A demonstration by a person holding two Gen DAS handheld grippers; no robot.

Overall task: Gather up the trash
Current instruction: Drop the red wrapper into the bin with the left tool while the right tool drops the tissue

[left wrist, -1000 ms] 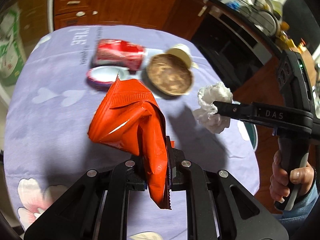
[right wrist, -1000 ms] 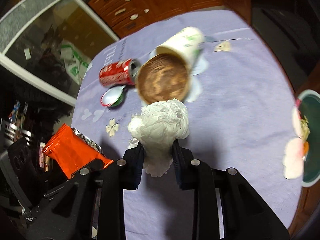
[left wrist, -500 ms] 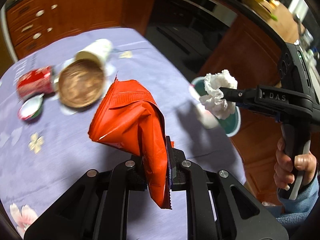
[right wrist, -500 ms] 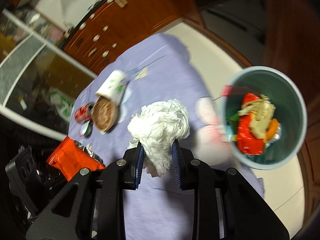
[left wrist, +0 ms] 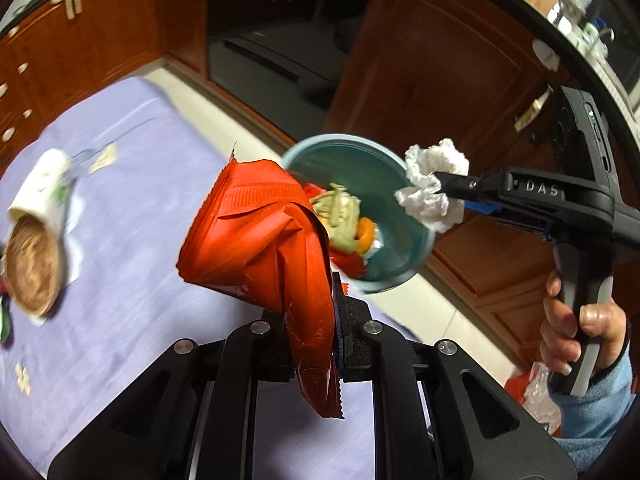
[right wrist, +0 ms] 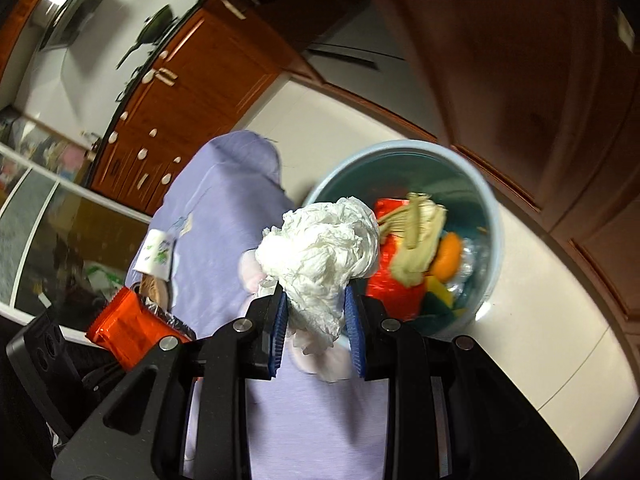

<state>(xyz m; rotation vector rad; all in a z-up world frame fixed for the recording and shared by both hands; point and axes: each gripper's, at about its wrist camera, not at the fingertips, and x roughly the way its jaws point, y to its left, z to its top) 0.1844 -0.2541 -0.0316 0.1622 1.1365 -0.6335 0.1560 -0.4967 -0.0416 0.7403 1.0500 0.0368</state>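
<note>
On the left, a tipped cup [left wrist: 38, 184] lies on the purple tablecloth [left wrist: 132, 240], well apart from both tools. The left gripper [left wrist: 316, 344] pinches the lower end of an orange snack bag [left wrist: 256, 244], which stands up from the jaws at the table edge, just beside the teal bin [left wrist: 416, 256]. On the right, the right gripper [right wrist: 316, 320] pinches a crumpled white tissue [right wrist: 320, 248] over the near rim of the bin, which holds other trash.

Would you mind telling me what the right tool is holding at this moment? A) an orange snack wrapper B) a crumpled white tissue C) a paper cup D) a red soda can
B: the right tool is clamped on a crumpled white tissue, near the teal trash bin; the orange snack wrapper is in the left tool.
</note>
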